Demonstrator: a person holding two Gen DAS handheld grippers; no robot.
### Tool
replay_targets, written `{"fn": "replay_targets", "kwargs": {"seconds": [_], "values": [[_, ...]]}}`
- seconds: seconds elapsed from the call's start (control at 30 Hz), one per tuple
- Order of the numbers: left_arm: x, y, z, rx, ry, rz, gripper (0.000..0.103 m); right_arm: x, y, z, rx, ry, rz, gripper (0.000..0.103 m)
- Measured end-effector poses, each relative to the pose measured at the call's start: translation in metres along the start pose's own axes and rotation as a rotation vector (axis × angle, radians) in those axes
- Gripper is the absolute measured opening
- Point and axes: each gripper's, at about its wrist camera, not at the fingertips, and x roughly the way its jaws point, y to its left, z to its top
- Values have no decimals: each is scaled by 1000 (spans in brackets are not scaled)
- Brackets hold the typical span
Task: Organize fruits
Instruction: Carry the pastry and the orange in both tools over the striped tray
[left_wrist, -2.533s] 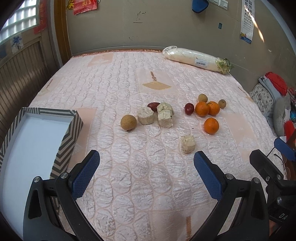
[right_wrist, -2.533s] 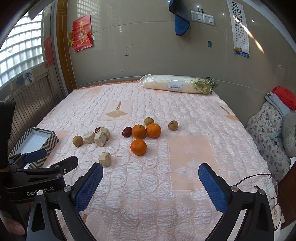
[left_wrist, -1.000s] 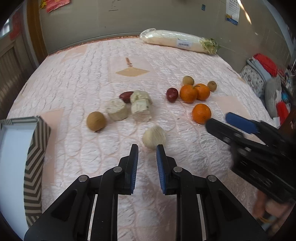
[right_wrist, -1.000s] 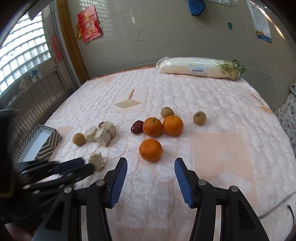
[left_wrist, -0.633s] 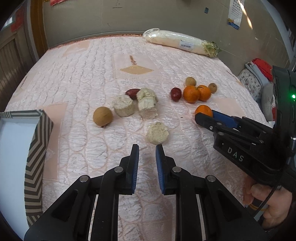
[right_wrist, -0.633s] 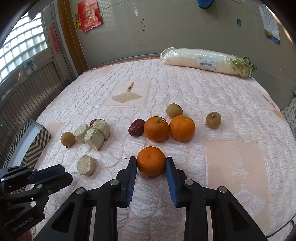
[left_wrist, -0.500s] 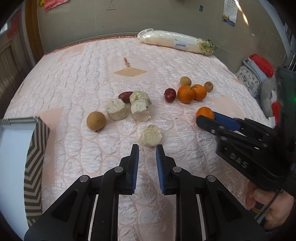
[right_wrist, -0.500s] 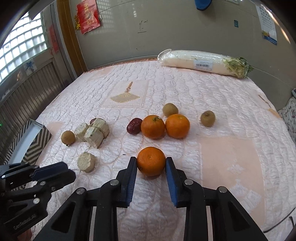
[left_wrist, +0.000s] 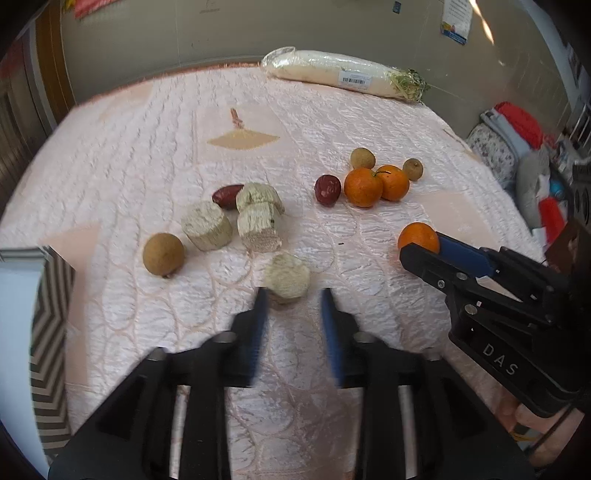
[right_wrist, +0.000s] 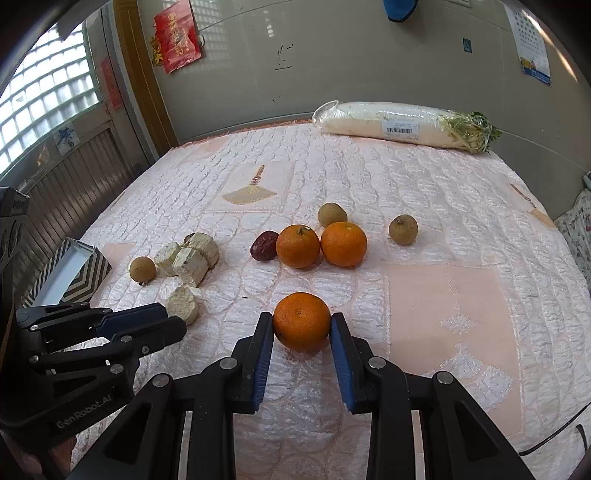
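Observation:
My right gripper (right_wrist: 301, 332) is shut on an orange (right_wrist: 301, 317) that rests on the pink quilt; its blue pads press both sides. The left wrist view shows the same orange (left_wrist: 419, 236) at that gripper's tips (left_wrist: 436, 247). My left gripper (left_wrist: 293, 299) has its jaws opening, blurred. A pale fibrous chunk (left_wrist: 287, 277) lies just at its fingertips, not pressed. Farther back lie two oranges (right_wrist: 298, 245), a red date (right_wrist: 265, 245), brown longans (right_wrist: 331, 214) and a cluster of pale chunks (right_wrist: 188, 254) with a second date (left_wrist: 227, 195).
A striped box (left_wrist: 48, 295) with a white inside stands at the quilt's left edge. A plastic-wrapped white radish (right_wrist: 402, 127) lies along the far wall. A lone longan (left_wrist: 163, 254) sits left of the chunks. Clothes are piled off the right side.
The left gripper's jaws, shut a moment ago, have parted beside the near pale chunk. The right gripper closed from wide open onto the near orange and has stayed shut on it.

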Motion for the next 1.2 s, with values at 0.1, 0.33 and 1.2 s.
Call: {"fn": "replay_targets", "kwargs": {"seconds": [0.1, 0.33, 1.2], "values": [[-2, -1, 1, -10, -12, 4, 55, 1, -1, 0, 5, 4, 2, 30], [9, -10, 8, 27, -9, 80, 55, 1, -1, -1, 5, 5, 6, 30], [-122, 81, -46, -136, -129, 129, 26, -38, 111, -1, -124, -50, 159, 30]]}}
